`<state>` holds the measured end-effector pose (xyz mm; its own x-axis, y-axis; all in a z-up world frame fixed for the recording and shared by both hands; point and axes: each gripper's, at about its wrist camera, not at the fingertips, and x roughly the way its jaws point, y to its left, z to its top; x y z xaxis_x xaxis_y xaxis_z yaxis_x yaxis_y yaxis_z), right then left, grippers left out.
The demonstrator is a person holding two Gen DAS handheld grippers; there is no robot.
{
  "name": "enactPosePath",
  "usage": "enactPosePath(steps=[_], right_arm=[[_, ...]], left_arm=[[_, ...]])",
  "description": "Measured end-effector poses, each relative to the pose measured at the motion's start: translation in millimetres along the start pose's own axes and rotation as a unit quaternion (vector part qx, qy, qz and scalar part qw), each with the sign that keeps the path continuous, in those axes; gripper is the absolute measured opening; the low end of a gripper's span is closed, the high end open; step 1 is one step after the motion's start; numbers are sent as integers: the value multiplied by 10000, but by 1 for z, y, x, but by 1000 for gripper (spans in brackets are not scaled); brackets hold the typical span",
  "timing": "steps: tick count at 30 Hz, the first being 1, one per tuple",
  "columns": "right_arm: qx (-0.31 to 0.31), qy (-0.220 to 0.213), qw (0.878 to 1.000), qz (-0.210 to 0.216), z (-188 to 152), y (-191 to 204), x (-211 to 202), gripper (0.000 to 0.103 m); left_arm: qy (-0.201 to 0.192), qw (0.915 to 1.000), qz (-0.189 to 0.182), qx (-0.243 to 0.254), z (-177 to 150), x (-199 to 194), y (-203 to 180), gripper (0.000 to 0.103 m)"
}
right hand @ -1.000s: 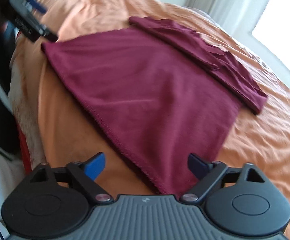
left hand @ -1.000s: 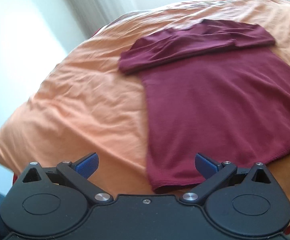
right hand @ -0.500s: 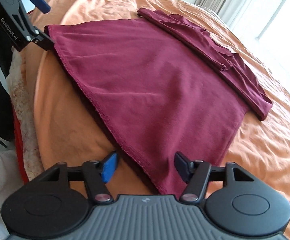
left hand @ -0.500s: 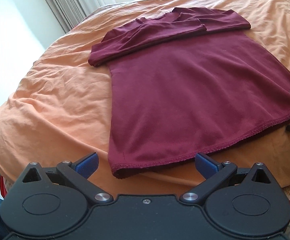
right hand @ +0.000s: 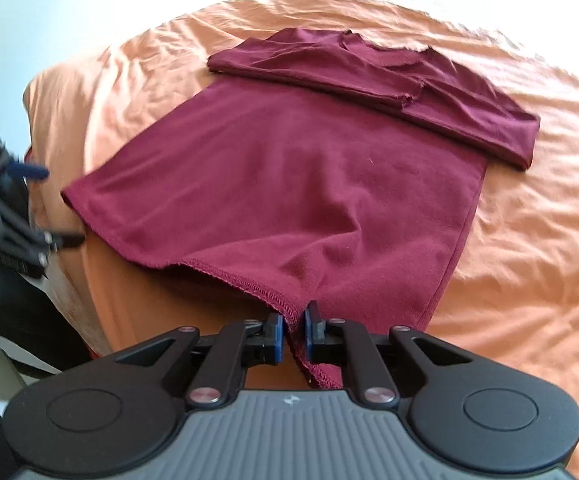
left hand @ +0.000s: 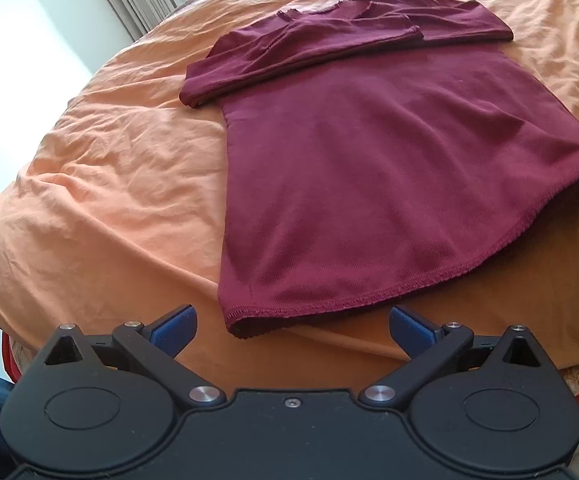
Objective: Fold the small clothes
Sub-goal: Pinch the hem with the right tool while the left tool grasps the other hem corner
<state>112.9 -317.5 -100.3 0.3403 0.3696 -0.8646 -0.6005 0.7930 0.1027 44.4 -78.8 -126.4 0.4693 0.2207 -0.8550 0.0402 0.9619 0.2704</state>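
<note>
We see a maroon long-sleeved shirt (left hand: 369, 168) spread flat on the orange bedsheet (left hand: 109, 168), both sleeves folded across the chest at twelve o'clock in each wrist view. Our right claw (right hand: 292, 330) has its blue pads pinched together on the shirt's stitched hem, and the cloth puckers upward from that point (the hem corner trails below the pads). Our left claw (left hand: 292, 326) hangs with its fingers spread wide, just short of the hem's other corner, touching nothing. In the right view it sits blurred at nine o'clock.
</note>
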Motion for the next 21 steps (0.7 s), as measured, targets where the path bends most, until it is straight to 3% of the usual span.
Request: enactPosePath(steps=[7,11,18,21], right_arm=[[800,124,9962,333,20,-16,-4,11],[897,106,9951,392,26,-18,-7,11],[852,57,9956,392,30,-16,-13,11],[861,26,9956,359,27,-15,-16,11]], left_arm=[[-599,9939,281,877,-14,-12,-41,102],[-640,9891,300,1290,-11,0,-69,102],[-504,9864,831,1325,8,29,-84,102],[-430,9885,985,1063,14,33,-69,90]])
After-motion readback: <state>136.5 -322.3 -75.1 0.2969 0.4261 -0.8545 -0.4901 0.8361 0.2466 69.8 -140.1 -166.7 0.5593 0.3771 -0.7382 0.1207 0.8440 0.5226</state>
